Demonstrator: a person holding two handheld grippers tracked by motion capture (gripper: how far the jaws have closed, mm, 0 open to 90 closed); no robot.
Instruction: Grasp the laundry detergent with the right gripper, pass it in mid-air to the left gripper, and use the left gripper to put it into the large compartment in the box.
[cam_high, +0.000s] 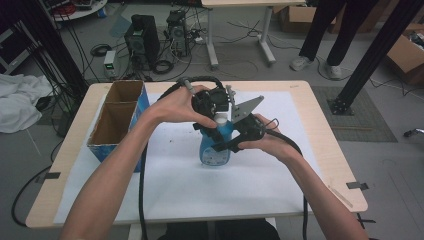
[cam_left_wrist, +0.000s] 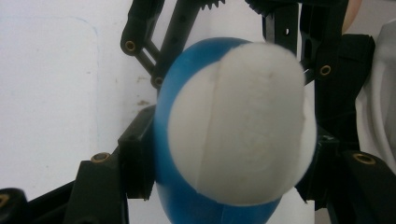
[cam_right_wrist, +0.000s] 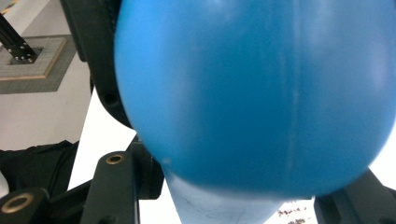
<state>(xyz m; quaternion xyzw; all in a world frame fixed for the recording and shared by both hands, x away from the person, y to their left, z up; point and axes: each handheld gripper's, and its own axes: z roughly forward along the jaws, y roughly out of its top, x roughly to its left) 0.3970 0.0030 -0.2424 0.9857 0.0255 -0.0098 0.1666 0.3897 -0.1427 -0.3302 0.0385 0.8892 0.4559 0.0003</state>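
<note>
A blue bottle (cam_high: 215, 151) with a white cap (cam_high: 220, 119) stands upright on the white sheet (cam_high: 175, 180) at the middle of the table. My left gripper (cam_high: 218, 125) comes down on it from above and is shut on the cap (cam_left_wrist: 238, 126), with a jaw pressed against each side of it. My right gripper (cam_high: 226, 141) reaches in from the right and is shut on the bottle's blue body (cam_right_wrist: 252, 93), just below the left one. In the left gripper view the right gripper's black jaws stand beyond the cap. Both hands almost touch over the bottle.
An open cardboard box (cam_high: 117, 117) with blue sides and two compartments stands at the table's left. The wooden table edge (cam_high: 325, 135) borders the sheet. Beyond the table are computer gear and cables (cam_high: 145, 42) on the floor, and a person's legs (cam_high: 325, 35).
</note>
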